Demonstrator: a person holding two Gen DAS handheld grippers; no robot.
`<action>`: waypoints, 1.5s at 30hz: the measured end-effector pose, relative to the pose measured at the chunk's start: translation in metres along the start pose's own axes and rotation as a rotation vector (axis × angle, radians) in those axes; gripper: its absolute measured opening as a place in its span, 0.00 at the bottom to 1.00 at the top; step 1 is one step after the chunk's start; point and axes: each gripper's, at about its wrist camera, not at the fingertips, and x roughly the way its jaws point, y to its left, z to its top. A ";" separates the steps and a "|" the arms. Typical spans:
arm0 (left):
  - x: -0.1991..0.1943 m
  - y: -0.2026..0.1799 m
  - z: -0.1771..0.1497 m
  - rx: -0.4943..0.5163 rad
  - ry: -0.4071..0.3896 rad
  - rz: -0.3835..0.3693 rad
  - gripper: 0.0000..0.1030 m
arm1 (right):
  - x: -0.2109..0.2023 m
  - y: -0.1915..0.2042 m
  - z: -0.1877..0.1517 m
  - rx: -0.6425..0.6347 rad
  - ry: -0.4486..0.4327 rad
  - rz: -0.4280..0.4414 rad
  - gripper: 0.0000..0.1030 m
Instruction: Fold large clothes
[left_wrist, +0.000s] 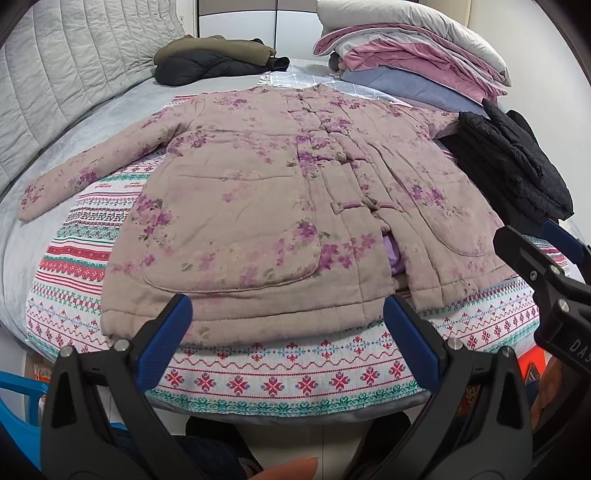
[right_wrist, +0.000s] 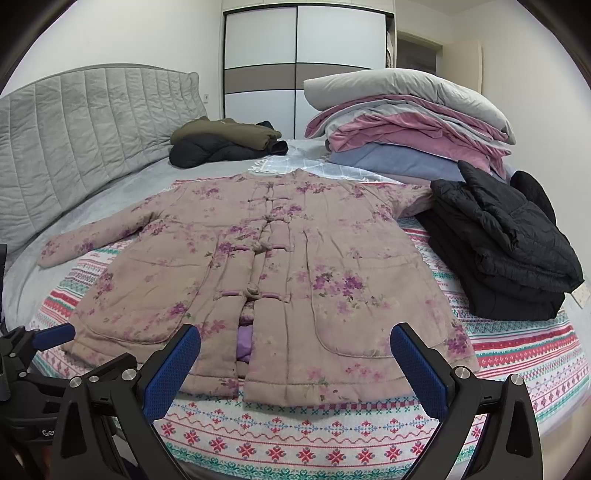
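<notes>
A padded beige jacket with purple flowers (left_wrist: 258, 206) lies flat and face up on a patterned blanket (left_wrist: 280, 380) on the bed, buttoned, hem toward me, left sleeve stretched out. It also shows in the right wrist view (right_wrist: 295, 273). My left gripper (left_wrist: 288, 314) is open and empty, just in front of the hem's left half. My right gripper (right_wrist: 295, 343) is open and empty, over the hem's right half. The right gripper's body shows in the left wrist view at the right edge (left_wrist: 546, 280); the left gripper shows at the right wrist view's left edge (right_wrist: 44, 339).
A folded black jacket (right_wrist: 502, 240) lies on the bed's right side, over the floral jacket's right sleeve. A stack of folded quilts and a pillow (right_wrist: 406, 125) sits behind. An olive and black coat pile (right_wrist: 225, 144) lies near the grey headboard (right_wrist: 85, 140). A wardrobe (right_wrist: 299, 59) stands beyond.
</notes>
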 end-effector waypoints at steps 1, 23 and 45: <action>0.000 0.000 0.001 0.003 0.004 0.006 1.00 | 0.000 0.000 0.000 -0.002 0.001 0.000 1.00; 0.006 0.150 -0.014 -0.308 0.048 0.015 0.99 | 0.014 -0.138 -0.034 0.233 0.063 -0.231 1.00; 0.052 0.128 -0.025 0.037 0.104 0.228 0.92 | 0.105 -0.179 -0.054 0.344 0.385 -0.174 0.63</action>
